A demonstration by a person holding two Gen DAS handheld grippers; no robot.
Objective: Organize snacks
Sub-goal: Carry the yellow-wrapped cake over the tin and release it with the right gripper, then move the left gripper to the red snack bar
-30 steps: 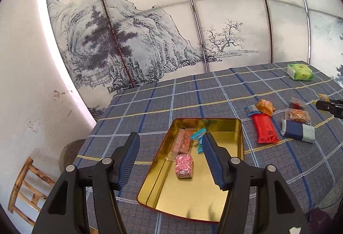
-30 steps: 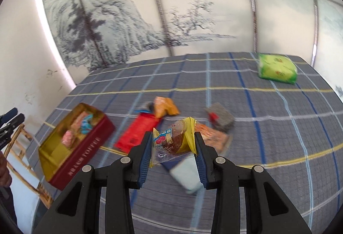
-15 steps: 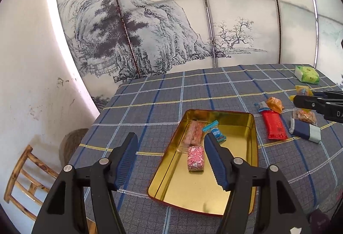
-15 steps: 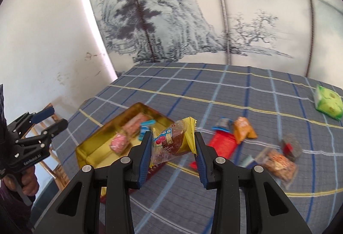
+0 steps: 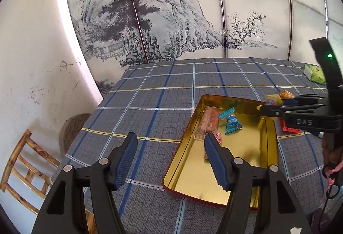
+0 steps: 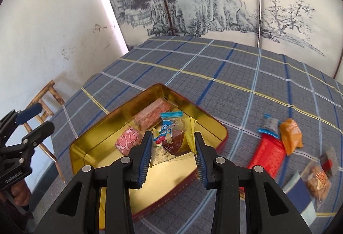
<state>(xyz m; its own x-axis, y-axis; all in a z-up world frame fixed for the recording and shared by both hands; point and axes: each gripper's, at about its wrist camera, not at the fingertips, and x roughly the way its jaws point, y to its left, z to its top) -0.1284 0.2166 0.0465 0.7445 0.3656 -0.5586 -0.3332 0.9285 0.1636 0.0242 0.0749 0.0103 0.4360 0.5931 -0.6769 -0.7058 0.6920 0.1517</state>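
Over gold tin (image 6: 216, 127): right gripper (image 6: 172, 144) jaws clamp yellow snack (image 6: 171, 139) | three snacks inside | left gripper (image 5: 169, 148) jaws apart

pink candy (image 5: 218, 135): half hidden | loose snacks (image 6: 317, 176): blurred

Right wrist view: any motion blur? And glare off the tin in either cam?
Right wrist: loose snacks at right smeared by motion, held yellow packet sharp. Left wrist: crisp throughout; gold tin floor mirrors light, not blown out. Fisheye bends the screen frames in both.
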